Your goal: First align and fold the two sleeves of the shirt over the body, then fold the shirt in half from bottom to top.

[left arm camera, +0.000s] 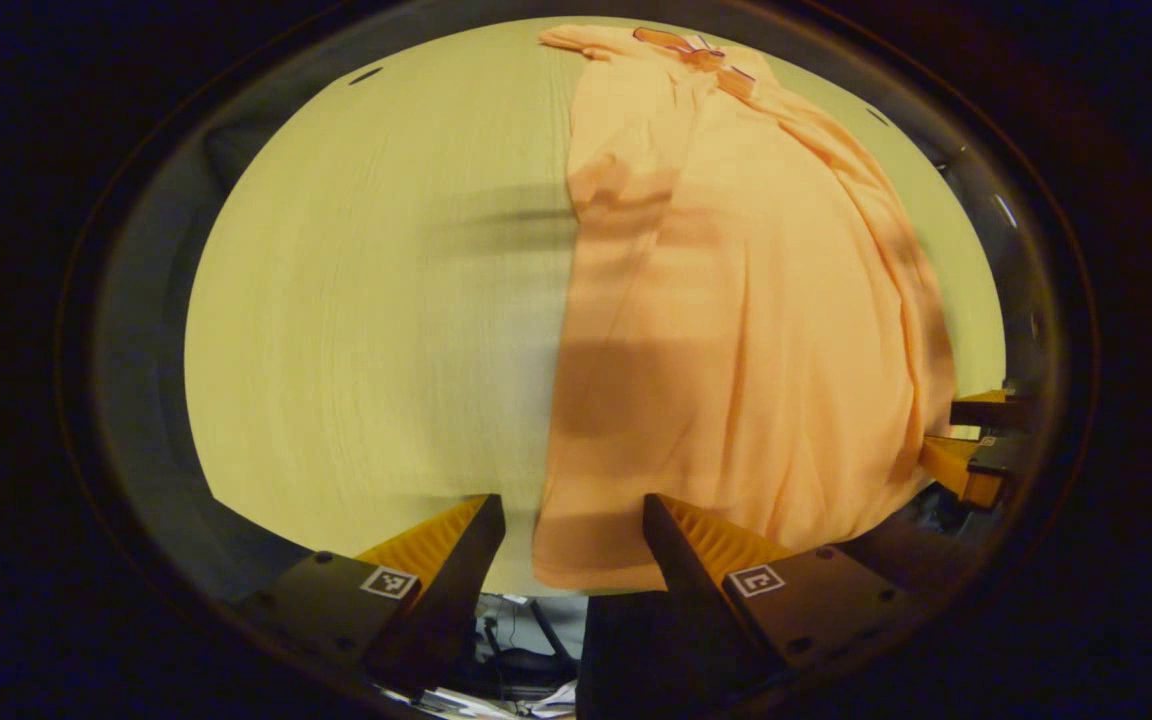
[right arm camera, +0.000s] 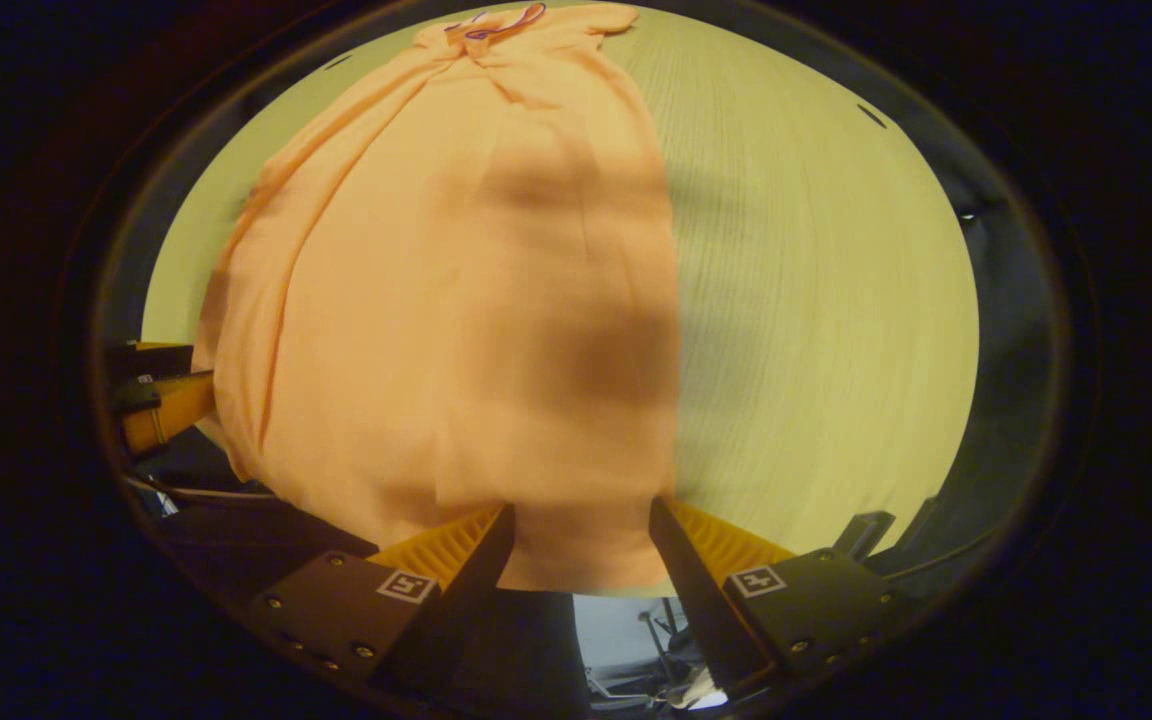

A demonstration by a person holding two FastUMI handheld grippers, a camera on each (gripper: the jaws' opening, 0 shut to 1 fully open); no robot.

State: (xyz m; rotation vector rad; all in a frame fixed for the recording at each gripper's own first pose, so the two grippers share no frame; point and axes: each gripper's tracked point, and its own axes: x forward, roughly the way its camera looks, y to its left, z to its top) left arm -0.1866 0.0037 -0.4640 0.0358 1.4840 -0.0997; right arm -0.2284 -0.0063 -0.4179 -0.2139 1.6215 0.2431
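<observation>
Your left tongs [left arm camera: 574, 525] stand wide open in the left gripper view, fingers spread with nothing pressed between them; the bottom hem of the shirt [left arm camera: 736, 330] lies in the gap, its left corner just beyond the left finger and the right finger over the cloth; whether either finger touches the fabric you cannot tell from here. Your right tongs [right arm camera: 581, 530] are likewise spread wide in the right gripper view and hold nothing; the hem's right corner sits between the two fingers, the cloth running up and away from them.

The shirt [right arm camera: 456, 300] is a pale orange garment lying lengthwise on the tabletop [left arm camera: 376, 300], collar at the far end and hem at the near edge facing you; its sides are already folded inward, so it forms a long narrow panel; one long edge is straight, the other shows soft diagonal creases and a bunched fold. Dark shadows cross the cloth near the middle and near the hem.

The tabletop [right arm camera: 816, 300] is light wood grain, bare on either side of the shirt. At the right edge of the left gripper view you see the right tongs beside the shirt's hem; at the left edge of the right gripper view you see the left tongs near the other corner; the two sets are well apart, one at each bottom corner.
</observation>
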